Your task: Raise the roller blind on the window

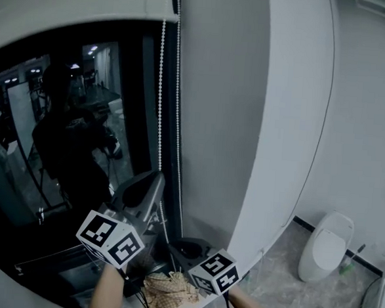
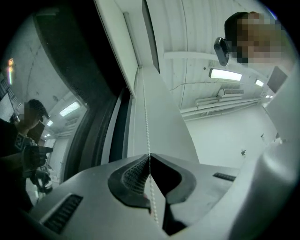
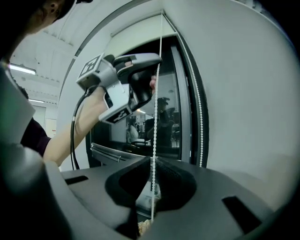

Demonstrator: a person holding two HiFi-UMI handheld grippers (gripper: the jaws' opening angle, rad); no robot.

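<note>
The white roller blind (image 1: 71, 10) is rolled up high, leaving the dark window glass (image 1: 68, 141) bare. Its bead chain (image 1: 160, 102) hangs in two strands along the window's right frame. My left gripper (image 1: 156, 178) is raised to the chain, and in the left gripper view its jaws (image 2: 150, 157) are shut on one strand (image 2: 146, 117). My right gripper (image 1: 187, 250) is lower down. There the same strand (image 3: 154, 117) runs between its closed tips (image 3: 153, 159), and the left gripper (image 3: 119, 84) shows above it on that strand. The second strand (image 3: 199, 117) hangs loose to the right.
A white wall column (image 1: 247, 121) stands right of the window. A urinal (image 1: 327, 248) and a green-handled brush (image 1: 351, 260) are on the tiled floor at right. A patterned cloth (image 1: 170, 290) lies below my grippers. The glass reflects a person.
</note>
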